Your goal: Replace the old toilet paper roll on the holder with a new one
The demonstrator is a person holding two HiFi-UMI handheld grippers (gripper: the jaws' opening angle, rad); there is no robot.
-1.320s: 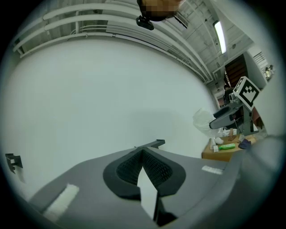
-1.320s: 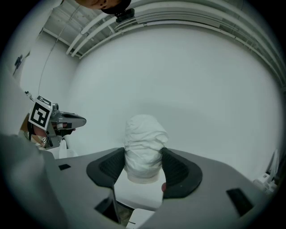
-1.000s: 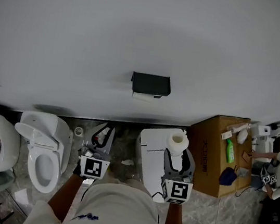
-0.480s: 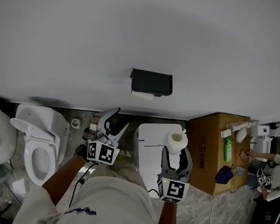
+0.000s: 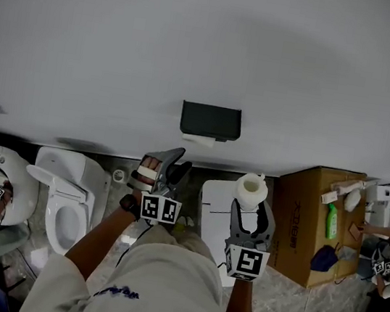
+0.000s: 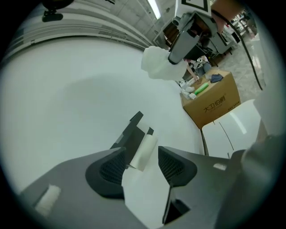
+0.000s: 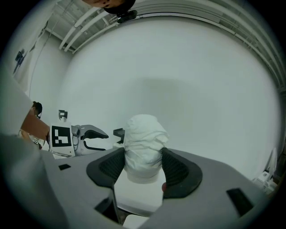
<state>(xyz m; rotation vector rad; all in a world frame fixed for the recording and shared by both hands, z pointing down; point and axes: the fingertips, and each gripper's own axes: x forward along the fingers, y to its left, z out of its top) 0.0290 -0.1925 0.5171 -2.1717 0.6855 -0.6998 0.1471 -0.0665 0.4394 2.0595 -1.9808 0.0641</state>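
Right now my left gripper [image 5: 174, 164] has just been opening its jaws. They stand wide with nothing between the pads, pointed toward the black wall holder [image 5: 211, 120], which is well apart from them. The old roll [image 6: 144, 151] sits on that holder. My right gripper [image 5: 251, 213] is clamped on the new toilet paper roll [image 7: 143, 143] — held upright, left of the cardboard box [image 5: 309, 221].

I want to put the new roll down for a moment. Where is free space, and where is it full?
Free: the flat top of the white unit, left of the new roll; for a hand, the bare wall on both sides of the black holder. Crowded: the cardboard box top, with a green bottle and a dark cloth.
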